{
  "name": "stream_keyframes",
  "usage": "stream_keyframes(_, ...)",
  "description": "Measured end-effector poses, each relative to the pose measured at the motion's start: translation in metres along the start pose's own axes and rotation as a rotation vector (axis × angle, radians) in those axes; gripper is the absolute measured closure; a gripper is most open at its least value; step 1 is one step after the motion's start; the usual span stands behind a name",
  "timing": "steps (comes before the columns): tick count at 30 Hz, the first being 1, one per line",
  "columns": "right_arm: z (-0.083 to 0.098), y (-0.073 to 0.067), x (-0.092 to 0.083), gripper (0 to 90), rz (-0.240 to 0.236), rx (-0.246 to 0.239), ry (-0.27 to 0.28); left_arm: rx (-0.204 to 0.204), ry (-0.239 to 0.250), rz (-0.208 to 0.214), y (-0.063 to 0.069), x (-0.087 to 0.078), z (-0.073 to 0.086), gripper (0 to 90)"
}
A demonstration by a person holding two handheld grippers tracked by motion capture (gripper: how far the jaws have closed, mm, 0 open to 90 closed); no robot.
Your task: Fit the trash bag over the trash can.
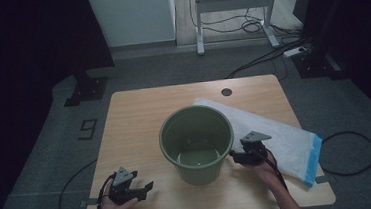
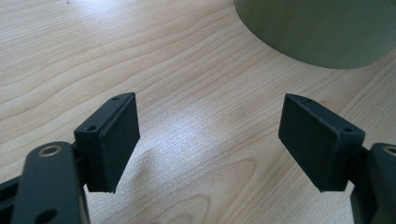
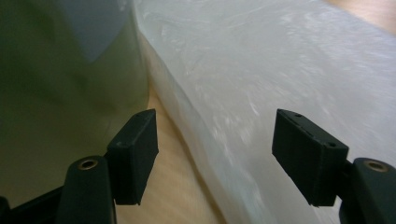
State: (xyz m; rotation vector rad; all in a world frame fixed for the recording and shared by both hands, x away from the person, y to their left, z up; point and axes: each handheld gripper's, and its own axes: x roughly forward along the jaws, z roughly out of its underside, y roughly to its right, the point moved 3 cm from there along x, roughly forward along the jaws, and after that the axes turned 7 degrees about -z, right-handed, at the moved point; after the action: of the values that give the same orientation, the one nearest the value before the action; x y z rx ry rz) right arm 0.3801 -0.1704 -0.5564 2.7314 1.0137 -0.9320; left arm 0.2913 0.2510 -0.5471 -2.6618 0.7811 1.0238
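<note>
My right gripper [image 3: 215, 158], jaws apart and holding nothing, sits just beside the green pot [image 1: 197, 143] over the white bag [image 1: 276, 137], my left gripper [image 1: 130, 189] waits open on the table [image 1: 134, 118], so next I likely grip the bag.

One green pot [image 1: 197, 146] is counted on the one wooden bench [image 1: 134, 118]. One white bag [image 1: 281, 137] with a blue edge is seen lying beside it. Two claws are counted: the left claw [image 1: 147, 188] and the right claw [image 1: 233, 155]. One round hole [image 1: 226, 91] is found in the bench top.
</note>
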Motion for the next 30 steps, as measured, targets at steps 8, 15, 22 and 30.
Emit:
stream_keyframes(8,-0.005,0.005,0.025,32.0,0.008,0.025,-0.006,-0.012,0.006,0.019,0.0,-0.001,-0.001,20.3)
stream_keyframes(15,-0.006,0.004,0.035,41.2,0.075,0.0,-0.075,-0.004,-0.007,0.02,0.001,0.002,0.0,20.3)
stream_keyframes(22,-0.008,0.011,0.031,80.2,0.125,0.036,-0.081,-0.008,-0.01,0.02,0.0,0.002,0.001,20.3)
stream_keyframes(30,-0.009,0.025,0.012,88.7,0.107,0.14,0.033,-0.012,-0.016,0.015,-0.002,0.003,0.002,20.5)
